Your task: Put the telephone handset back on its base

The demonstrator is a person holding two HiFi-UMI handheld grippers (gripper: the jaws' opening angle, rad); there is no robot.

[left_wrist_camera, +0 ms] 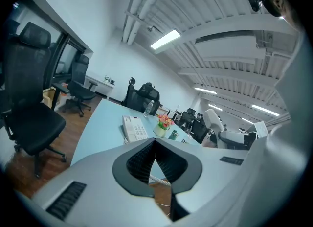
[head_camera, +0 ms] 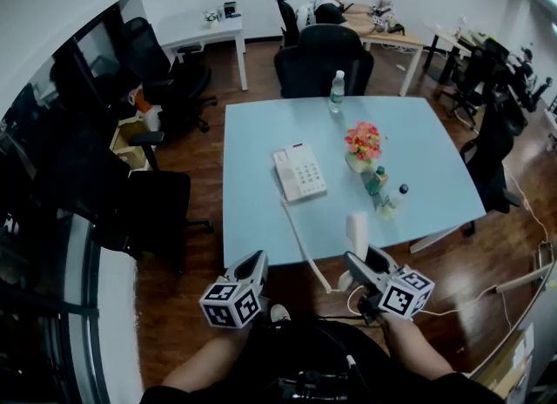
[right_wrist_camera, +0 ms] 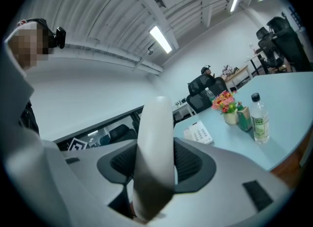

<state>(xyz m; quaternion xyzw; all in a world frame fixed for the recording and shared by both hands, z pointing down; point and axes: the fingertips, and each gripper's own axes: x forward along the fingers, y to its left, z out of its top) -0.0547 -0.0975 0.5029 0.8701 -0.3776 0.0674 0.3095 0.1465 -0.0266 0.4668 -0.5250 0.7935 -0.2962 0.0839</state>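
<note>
**Item:** white plastic telephone handset (head_camera: 357,233), upright over the near edge of the pale blue bench (head_camera: 257,132), clenched across its middle by the right tongs (head_camera: 358,263).
**Left tongs** (head_camera: 253,265): pressed together, empty.
**White keypad telephone base** (head_camera: 300,171): ahead and left of the handset, well apart, its long side running away from the person. The handset likely needs tipping flat to match.

The handset (right_wrist_camera: 155,138) is smooth matt plastic, the table (head_camera: 261,150) smooth and slightly glossy, the floor (head_camera: 257,71) polished wood.
</note>
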